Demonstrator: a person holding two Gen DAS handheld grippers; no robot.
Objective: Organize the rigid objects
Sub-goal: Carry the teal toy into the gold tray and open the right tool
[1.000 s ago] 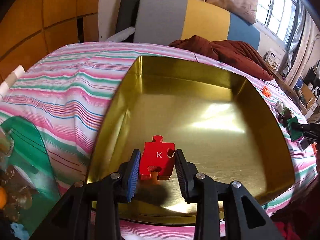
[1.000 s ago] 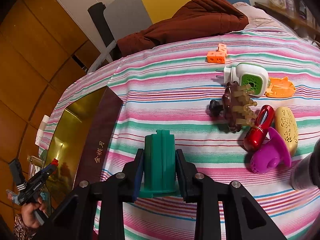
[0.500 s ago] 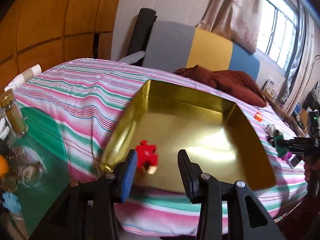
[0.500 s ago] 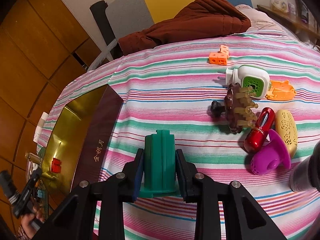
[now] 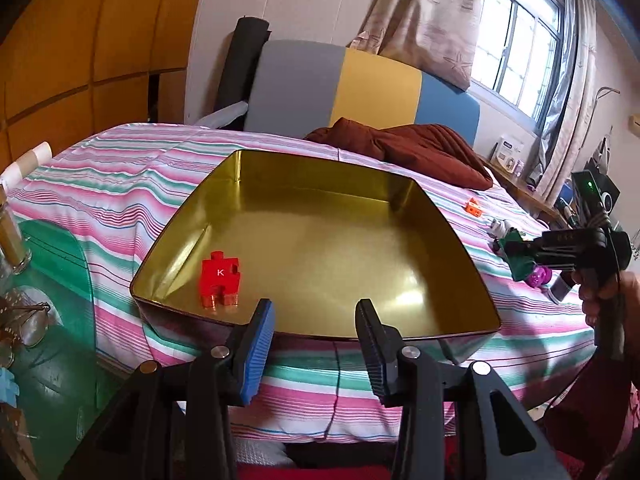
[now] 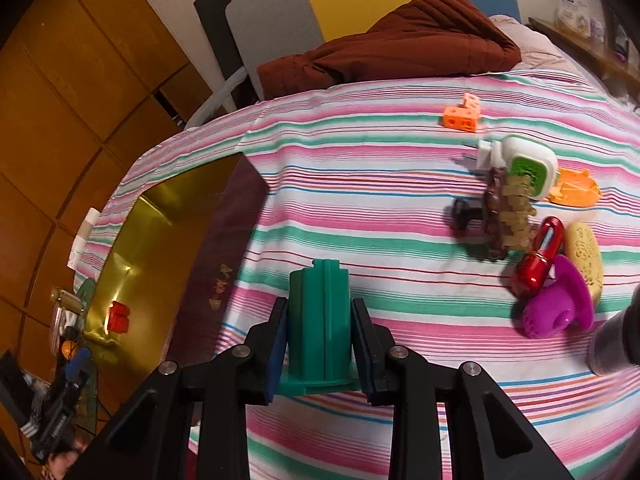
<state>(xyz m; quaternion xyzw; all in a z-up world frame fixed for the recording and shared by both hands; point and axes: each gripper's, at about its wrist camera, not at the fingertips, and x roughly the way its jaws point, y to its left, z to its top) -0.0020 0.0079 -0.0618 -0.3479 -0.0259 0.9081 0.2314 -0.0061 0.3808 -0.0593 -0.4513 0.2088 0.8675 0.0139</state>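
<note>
Claw on the left (image 5: 314,346) gapes wide, empty, seemingly outside the gold tin's (image 5: 452,220) near edge; right claw (image 6: 320,340) pinches a green block (image 6: 319,320).

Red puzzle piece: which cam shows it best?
Left wrist. The red puzzle piece sits unobstructed in the gold tin, near its left corner, white K legible. Right wrist shows only a small red blob in the tin, no detail.

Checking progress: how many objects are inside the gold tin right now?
1: a red puzzle piece marked K near the near-left corner of the gold tin; nothing else visible inside.
</note>
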